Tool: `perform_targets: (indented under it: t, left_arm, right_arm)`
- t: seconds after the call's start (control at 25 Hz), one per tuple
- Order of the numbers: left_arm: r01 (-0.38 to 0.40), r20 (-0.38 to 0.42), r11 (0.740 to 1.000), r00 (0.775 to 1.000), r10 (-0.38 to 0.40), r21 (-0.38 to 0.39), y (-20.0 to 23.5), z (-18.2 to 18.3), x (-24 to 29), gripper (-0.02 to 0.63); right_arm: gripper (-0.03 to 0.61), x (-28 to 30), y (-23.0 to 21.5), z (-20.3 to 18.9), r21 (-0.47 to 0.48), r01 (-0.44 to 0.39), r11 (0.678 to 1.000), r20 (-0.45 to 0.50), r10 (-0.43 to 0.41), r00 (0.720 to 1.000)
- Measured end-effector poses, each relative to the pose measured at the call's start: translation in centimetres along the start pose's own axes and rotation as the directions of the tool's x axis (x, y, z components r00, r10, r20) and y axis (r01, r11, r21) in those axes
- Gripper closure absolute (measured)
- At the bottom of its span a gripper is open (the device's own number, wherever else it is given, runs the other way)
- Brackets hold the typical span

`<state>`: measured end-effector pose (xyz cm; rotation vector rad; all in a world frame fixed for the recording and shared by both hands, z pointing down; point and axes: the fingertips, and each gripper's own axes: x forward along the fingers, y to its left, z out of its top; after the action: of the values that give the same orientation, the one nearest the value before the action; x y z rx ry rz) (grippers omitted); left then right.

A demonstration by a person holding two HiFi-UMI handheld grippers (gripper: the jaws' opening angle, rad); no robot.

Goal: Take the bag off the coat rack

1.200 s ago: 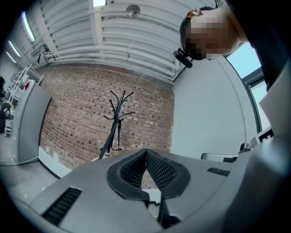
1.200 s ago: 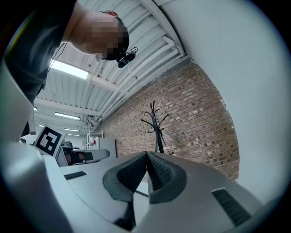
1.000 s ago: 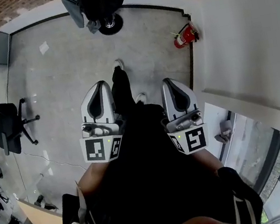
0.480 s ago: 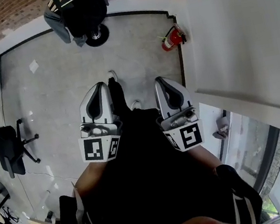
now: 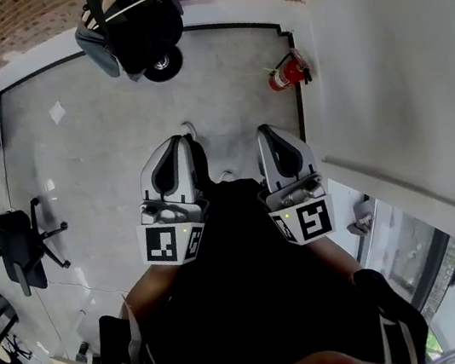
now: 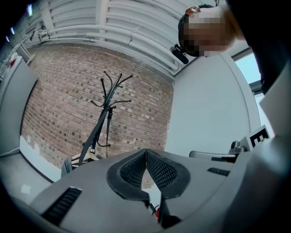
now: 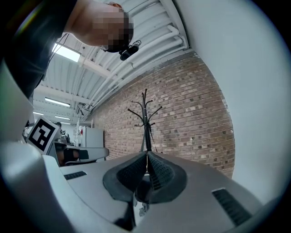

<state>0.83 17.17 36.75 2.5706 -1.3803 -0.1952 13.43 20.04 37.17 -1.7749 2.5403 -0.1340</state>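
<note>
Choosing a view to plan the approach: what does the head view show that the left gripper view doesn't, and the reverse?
Only the head view: an office chair and the coat rack at its round base on the floor. Only the left gripper view: the rack's upper hooks, the ceiling pipes, and the left tongs shut with nothing between them. Both: the brick wall and the rack standing in front of it.
</note>
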Motion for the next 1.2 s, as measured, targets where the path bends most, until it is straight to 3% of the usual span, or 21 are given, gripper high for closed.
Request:
perform_targets:
  t: [0.36,0.64,1.2]
  left_arm:
    - [-0.033,0.018,0.998,0.999,0.034,-0.058,5.5,1.8,2.6,0.594]
    - [0.029,0.063,0.995,0.998,-0.023,-0.099,6.6,3.2,5.0,0.594]
    - [0.052,0.104,0.992,0.994,-0.04,-0.113,11.1,5.6,7.9,0.594]
  right_arm:
    - [0.557,7.4,2.6,-0.2,-0.017,-0.085,0.996,-0.046,0.084,0.995]
    - [0.557,10.7,2.1,-0.2,-0.025,-0.066,0.997,-0.064,0.064,0.996]
    - [0.557,16.3,3.1,1.3,-0.06,-0.06,0.996,-0.075,0.055,0.996]
